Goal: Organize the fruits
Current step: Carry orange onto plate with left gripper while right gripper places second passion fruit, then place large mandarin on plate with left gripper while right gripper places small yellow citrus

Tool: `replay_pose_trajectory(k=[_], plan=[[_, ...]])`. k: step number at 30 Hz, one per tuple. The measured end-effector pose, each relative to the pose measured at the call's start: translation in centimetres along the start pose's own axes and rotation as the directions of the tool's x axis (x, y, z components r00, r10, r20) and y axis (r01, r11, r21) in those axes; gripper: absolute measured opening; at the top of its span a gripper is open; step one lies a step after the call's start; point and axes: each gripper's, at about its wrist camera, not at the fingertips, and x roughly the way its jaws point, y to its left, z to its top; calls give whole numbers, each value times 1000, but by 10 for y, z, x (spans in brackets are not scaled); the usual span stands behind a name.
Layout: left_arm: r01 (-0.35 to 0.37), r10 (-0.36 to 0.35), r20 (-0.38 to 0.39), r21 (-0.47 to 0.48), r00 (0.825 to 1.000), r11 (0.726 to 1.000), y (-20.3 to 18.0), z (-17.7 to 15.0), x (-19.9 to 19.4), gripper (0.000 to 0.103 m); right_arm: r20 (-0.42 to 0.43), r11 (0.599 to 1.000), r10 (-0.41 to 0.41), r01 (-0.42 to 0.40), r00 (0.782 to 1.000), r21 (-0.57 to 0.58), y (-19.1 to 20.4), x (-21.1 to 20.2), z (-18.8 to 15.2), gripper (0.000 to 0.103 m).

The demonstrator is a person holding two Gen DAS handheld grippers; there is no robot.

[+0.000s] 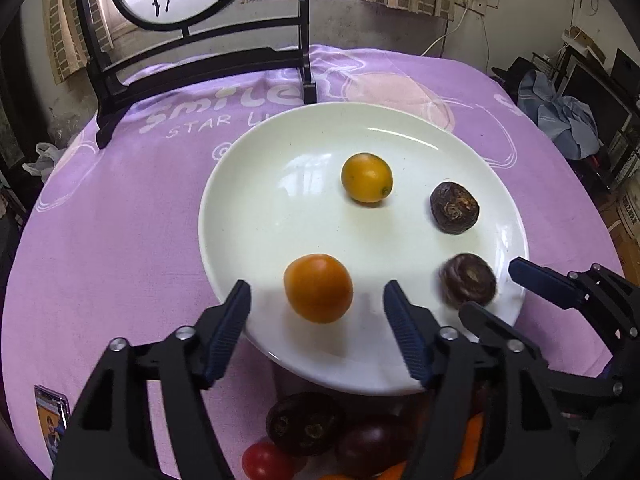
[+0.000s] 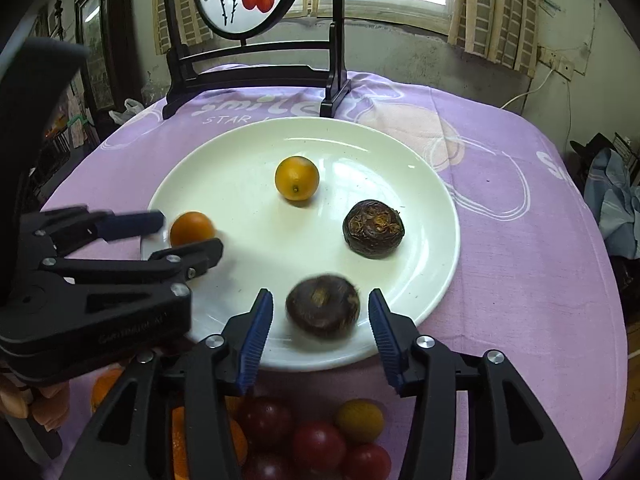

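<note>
1. Orange fruit (image 1: pixel 318 288) lies on the white plate (image 1: pixel 280 216), between the left gripper's (image 1: pixel 318 336) spread fingers, untouched;
2. Dark fruit (image 2: pixel 323 311) lies at the plate's near rim, between the right gripper's (image 2: pixel 320 338) spread fingers;
3. Both grippers angle downward over the purple-clothed tabletop (image 1: pixel 120 220).

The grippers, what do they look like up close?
Both look alike. The left gripper and right gripper have matte black angular frames with triangular cut-outs and shiny silver round bolts. Each finger ends in a dark blue ribbed pad. Faint raised lettering runs along the left gripper's body; I can't read it. No cables show.
</note>
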Motion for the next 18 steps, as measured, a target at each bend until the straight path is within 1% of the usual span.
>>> replay_pose_trajectory(k=[2,5,7,8,10,12,14,18], plan=[[-14,14,27,12,1000,1000,-2,-3,-10,73,18,1000,-6,6,1000,-9,0,-9,-3,54],[1,-2,41,11,999,1000,-2,-9,-24,74,35,1000,-8,8,999,-13,-2,-25,-10,55],[9,-9,49,5,999,1000,0,-15,-34,75,46,1000,-8,8,999,-12,-4,-36,-17,56],[10,-10,51,4,999,1000,0,-18,-38,78,50,1000,-5,6,999,-9,-5,-42,-21,57],[8,-9,63,5,998,1000,1,-27,-47,79,55,1000,-1,1,999,2,-8,-52,-30,60],[8,-8,74,3,997,1000,3,-37,-55,81,57,1000,0,-1,998,15,-11,-60,-39,60],[12,-12,78,-5,997,1000,5,-47,-61,84,56,1000,8,-10,998,28,-13,-67,-51,61],[28,-27,65,-20,998,999,7,-69,-70,85,54,998,26,-29,998,58,-14,-77,-73,62]])
